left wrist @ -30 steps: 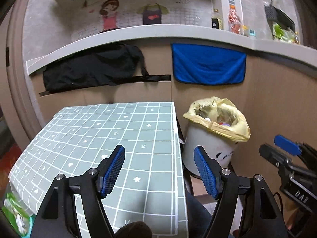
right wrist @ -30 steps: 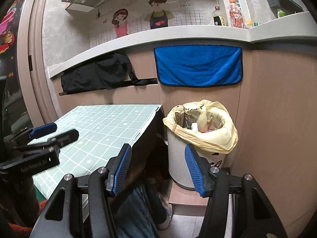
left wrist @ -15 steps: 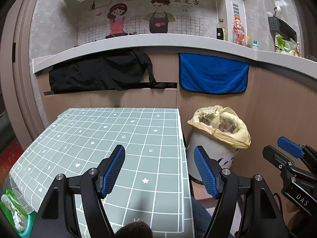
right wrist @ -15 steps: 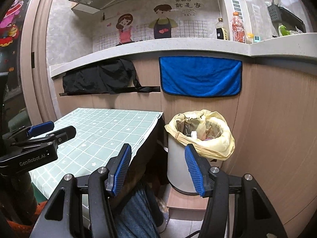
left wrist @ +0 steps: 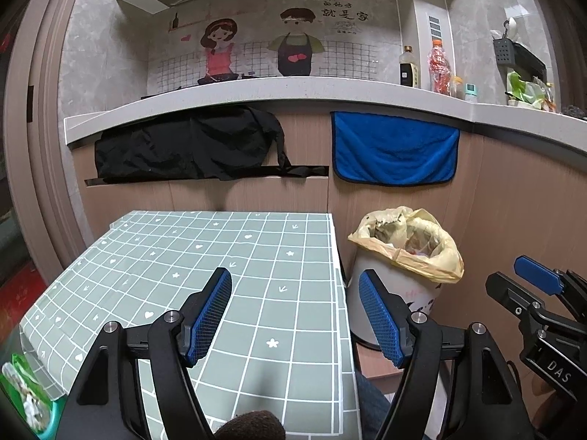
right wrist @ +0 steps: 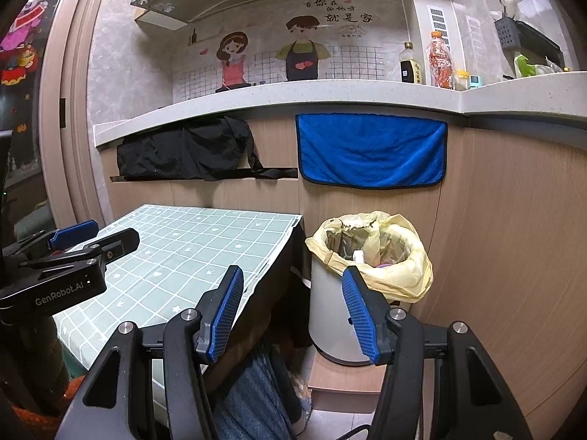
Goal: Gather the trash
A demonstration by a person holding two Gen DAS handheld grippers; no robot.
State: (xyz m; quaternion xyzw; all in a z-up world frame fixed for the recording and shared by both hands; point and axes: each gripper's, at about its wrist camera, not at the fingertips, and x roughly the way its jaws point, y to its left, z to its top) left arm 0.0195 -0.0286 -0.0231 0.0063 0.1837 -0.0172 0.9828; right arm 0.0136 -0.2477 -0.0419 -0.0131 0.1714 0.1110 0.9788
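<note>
1. Here, two grippers in view. Left gripper (left wrist: 295,311): jaws spread wide, nothing between the two blue pads, held over the near part of the table (left wrist: 205,256).
2. Right gripper (right wrist: 291,311): likewise released and empty, hanging past the table's right edge, in front of the bin.
3. One table, covered in a green grid-pattern cloth; top bare apart from the grippers above it.
4. One trash bin (right wrist: 330,315), pale round body, one yellow bag liner (right wrist: 403,275) folded over its rim. Stands on the floor just right of the table, against the wood-panel counter front. Crumpled trash visible inside.
5. Two cloths hang from the counter front: one black (left wrist: 183,146), one blue (left wrist: 394,150).
6. Two bottles (left wrist: 409,68) on the counter, plus smaller jars, too small to count.
</note>
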